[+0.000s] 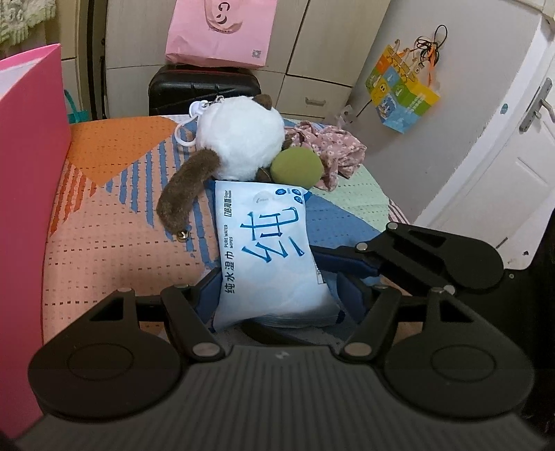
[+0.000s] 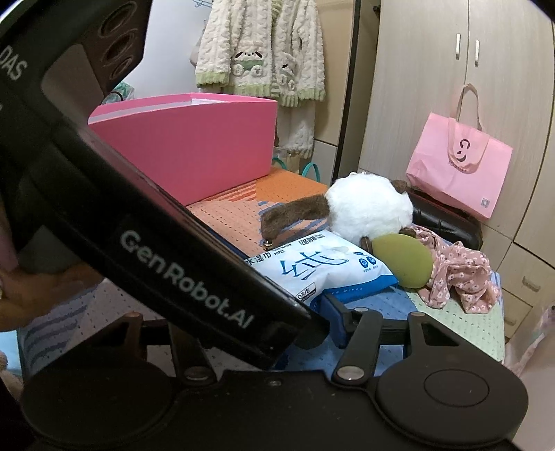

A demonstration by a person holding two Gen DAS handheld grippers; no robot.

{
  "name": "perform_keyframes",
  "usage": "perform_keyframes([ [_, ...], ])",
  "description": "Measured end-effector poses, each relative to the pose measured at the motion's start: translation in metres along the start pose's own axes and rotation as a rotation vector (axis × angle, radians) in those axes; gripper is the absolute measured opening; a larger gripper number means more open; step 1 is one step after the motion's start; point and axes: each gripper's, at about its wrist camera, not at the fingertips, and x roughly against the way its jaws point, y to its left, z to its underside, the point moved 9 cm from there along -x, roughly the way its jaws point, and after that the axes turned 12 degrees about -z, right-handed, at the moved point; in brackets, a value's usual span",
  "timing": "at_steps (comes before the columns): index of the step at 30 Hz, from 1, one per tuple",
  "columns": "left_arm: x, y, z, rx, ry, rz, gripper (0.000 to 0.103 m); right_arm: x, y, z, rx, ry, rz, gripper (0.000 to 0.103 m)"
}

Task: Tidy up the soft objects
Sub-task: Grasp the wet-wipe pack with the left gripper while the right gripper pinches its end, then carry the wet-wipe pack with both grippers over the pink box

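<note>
A white-and-blue wet wipes pack (image 1: 267, 249) lies lengthwise on the patterned bed cover (image 1: 114, 222). My left gripper (image 1: 277, 298) is shut on its near end, a blue finger on each side. From the right, one blue finger (image 1: 347, 262) of the right gripper rests against the pack's edge. In the right wrist view the pack (image 2: 312, 267) sits beside that finger (image 2: 333, 312). The left gripper's black body (image 2: 173, 263) hides the other finger of my right gripper (image 2: 277, 308). Beyond the pack lie a white plush toy (image 1: 239, 138), a green soft egg (image 1: 295, 166) and a floral cloth (image 1: 329, 149).
An open pink box (image 2: 194, 145) stands on the bed's left side. A black suitcase (image 1: 204, 90) with a pink bag (image 1: 222, 31) on it sits past the far edge. A white door (image 1: 503, 166) is at the right. A fleece robe (image 2: 263, 52) hangs behind.
</note>
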Motion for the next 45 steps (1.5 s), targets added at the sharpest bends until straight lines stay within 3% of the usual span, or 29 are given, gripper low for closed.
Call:
perform_keyframes([
  [10,0.022,-0.006,0.015,-0.044,0.033,0.051,0.069,0.02,0.017,0.004,-0.011,-0.022,-0.003,0.061],
  [14,0.034,-0.009,0.023,-0.079,0.031,0.038,0.068,0.026,0.028,0.005,-0.011,-0.024,0.007,0.06],
  [26,0.087,-0.008,0.036,-0.111,0.021,0.076,0.069,0.055,0.06,-0.007,-0.104,-0.047,-0.022,0.06],
  [40,0.156,0.004,0.058,-0.108,0.031,0.102,0.069,0.086,0.12,-0.026,-0.099,-0.021,-0.044,0.058],
  [45,0.183,0.024,0.058,-0.02,0.069,0.152,0.069,0.096,0.146,-0.038,-0.081,-0.036,-0.067,0.058],
])
